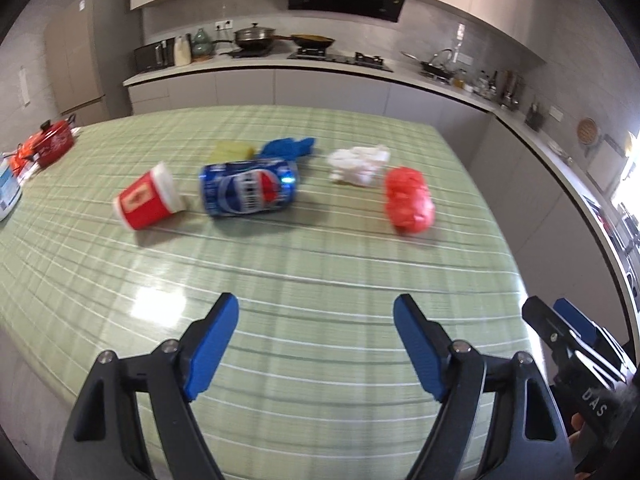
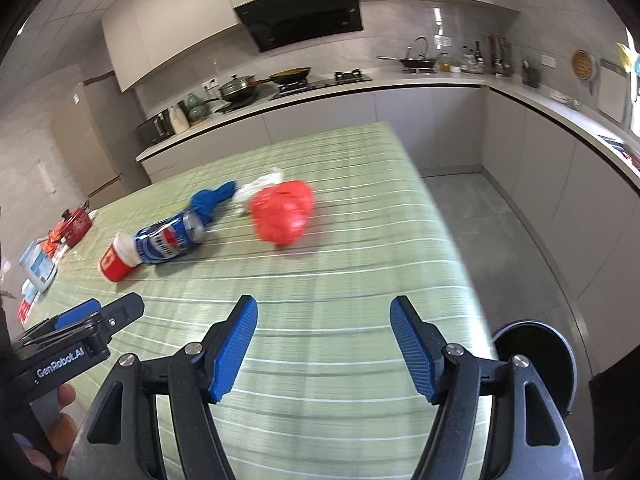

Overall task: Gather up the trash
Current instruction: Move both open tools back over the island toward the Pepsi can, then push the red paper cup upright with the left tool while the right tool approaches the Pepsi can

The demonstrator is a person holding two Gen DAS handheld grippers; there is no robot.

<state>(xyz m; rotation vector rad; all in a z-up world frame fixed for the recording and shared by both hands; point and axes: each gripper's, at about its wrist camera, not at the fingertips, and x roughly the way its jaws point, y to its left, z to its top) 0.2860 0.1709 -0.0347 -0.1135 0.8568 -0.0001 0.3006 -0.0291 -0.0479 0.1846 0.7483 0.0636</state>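
On the green checked table [image 1: 320, 264] lie a tipped red paper cup [image 1: 146, 197], a crushed blue Pepsi can [image 1: 250, 189], a blue glove [image 1: 290, 147], a yellow sponge [image 1: 234, 149], crumpled white tissue [image 1: 359, 163] and a red plastic bag [image 1: 409, 199]. My left gripper [image 1: 316, 312] is open and empty, well short of the can. My right gripper [image 2: 324, 314] is open and empty, short of the red bag [image 2: 283, 214]. The right wrist view also shows the can [image 2: 170, 240], cup [image 2: 116, 260], glove [image 2: 210, 200] and tissue [image 2: 260, 184].
A red pot [image 1: 54, 142] and white boxes [image 1: 8, 188] sit at the table's left end. A black round bin [image 2: 536, 364] stands on the floor beside the table's right edge. Kitchen counters [image 1: 280, 64] run behind and to the right.
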